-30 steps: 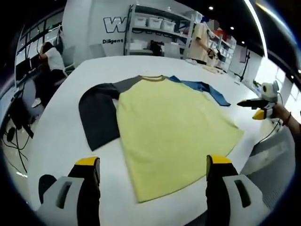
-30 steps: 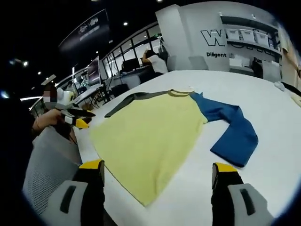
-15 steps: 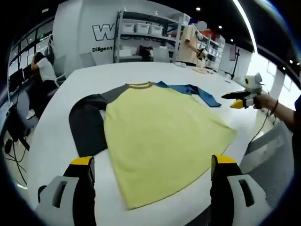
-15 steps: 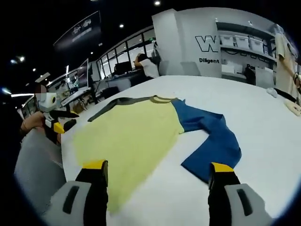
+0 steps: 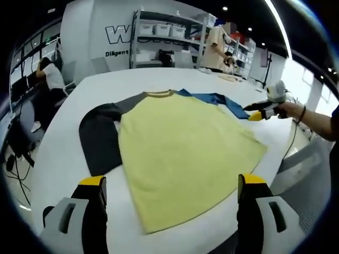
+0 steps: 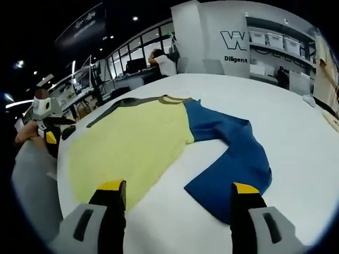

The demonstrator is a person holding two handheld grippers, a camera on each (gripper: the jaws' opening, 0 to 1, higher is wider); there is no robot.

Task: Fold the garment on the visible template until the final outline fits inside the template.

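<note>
Moved: my right gripper (image 6: 172, 193) has come closer to the blue sleeve (image 6: 233, 164).
Grippers: both spread wide, holding nothing.
Shirt (image 5: 185, 148): flat on the tabletop (image 5: 63, 153).
Left: all folds.

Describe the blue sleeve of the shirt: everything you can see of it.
The blue sleeve is a long sleeve of soft, matte fabric joined to the yellow body of the shirt near the collar. It lies flat on the white table, bent at the elbow so the cuff end points back toward the right gripper, whose fingers hover open just above the cuff end. In the left gripper view it shows as a thin blue strip beside that gripper.
</note>
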